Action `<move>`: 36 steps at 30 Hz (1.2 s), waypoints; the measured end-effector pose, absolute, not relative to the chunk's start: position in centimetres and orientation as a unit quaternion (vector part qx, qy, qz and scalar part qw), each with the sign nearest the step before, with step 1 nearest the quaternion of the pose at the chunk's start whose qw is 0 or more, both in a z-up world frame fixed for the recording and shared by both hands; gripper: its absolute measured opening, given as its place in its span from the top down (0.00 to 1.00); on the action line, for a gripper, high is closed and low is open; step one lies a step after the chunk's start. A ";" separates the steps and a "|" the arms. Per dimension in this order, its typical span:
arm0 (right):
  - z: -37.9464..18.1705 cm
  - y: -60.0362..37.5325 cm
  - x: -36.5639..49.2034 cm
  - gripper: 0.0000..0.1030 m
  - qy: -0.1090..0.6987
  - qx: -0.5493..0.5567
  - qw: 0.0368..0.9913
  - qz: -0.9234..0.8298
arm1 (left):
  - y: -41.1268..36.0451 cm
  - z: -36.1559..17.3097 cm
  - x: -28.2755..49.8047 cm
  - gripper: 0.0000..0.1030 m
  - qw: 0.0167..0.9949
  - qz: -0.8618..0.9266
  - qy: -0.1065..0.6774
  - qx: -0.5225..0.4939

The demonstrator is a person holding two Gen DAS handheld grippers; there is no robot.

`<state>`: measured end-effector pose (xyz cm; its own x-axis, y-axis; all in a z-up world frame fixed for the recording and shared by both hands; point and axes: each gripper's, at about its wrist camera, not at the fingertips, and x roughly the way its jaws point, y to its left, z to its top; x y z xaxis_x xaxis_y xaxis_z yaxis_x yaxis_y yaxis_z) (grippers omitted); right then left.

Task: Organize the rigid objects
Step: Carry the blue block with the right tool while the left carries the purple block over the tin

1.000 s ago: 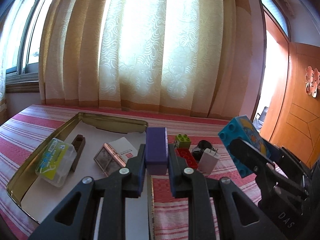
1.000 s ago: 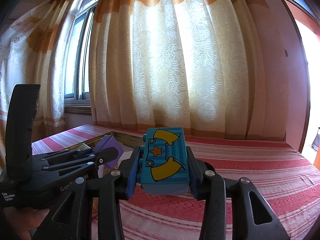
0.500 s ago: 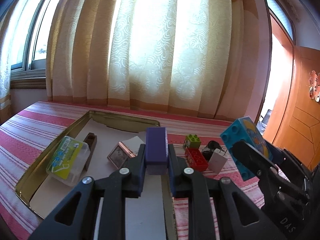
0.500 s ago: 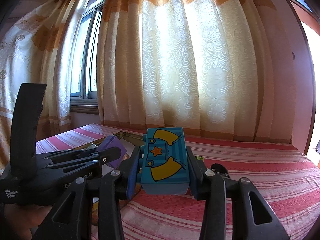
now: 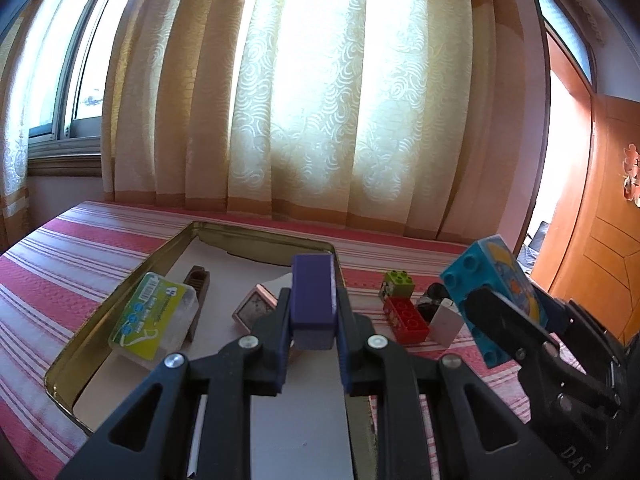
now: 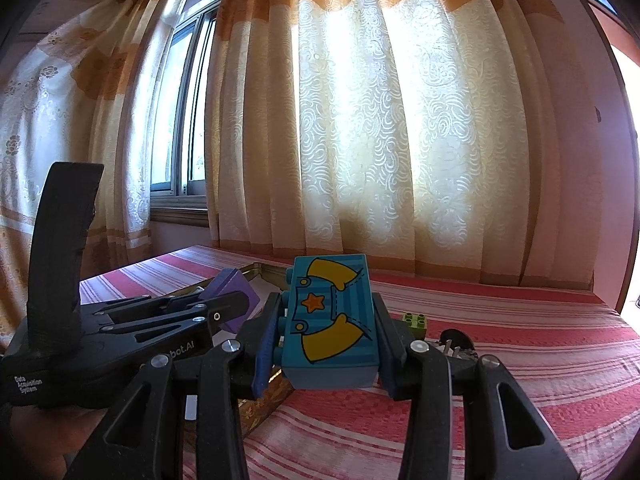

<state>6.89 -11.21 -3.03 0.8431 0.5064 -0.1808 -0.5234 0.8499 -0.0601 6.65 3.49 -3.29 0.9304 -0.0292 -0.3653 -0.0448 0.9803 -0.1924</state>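
My left gripper [image 5: 313,312] is shut on a purple block [image 5: 313,296], held above the near right part of a gold metal tray [image 5: 256,234]. The purple block [image 6: 236,300] also shows in the right wrist view, at the left. My right gripper [image 6: 330,330] is shut on a blue toy brick [image 6: 330,320] printed with a yellow-sleeved shirt and a star. That blue brick [image 5: 490,284] hangs at the right of the left wrist view, over the striped red cloth. In the tray lie a clear box with a yellow-green label [image 5: 154,314], a brown bar [image 5: 196,292] and a small pink-framed box [image 5: 254,308].
On the red striped cloth [image 5: 80,264] right of the tray sit a green brick [image 5: 396,284], a red brick [image 5: 406,318], a white plug [image 5: 444,320] and a dark round thing [image 5: 434,294]. Curtains and a window stand behind; an orange door [image 5: 600,208] is at the right.
Both grippers have shifted a little with their blocks held; the tray and loose bricks sit further right in the left wrist view, and more of the window shows in the right wrist view.
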 end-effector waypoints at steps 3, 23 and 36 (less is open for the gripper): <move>-3.0 -10.9 6.9 0.57 0.080 -0.054 0.957 0.272 | 3.7 -3.3 6.6 0.83 0.977 0.007 0.188 -0.100; -3.1 -9.3 7.2 0.57 0.090 -0.063 0.950 0.292 | 6.0 -3.6 6.5 0.83 0.973 0.022 0.199 -0.114; -3.3 -7.5 7.5 0.57 0.100 -0.077 0.942 0.310 | 7.9 -3.8 6.3 0.83 0.971 0.043 0.206 -0.115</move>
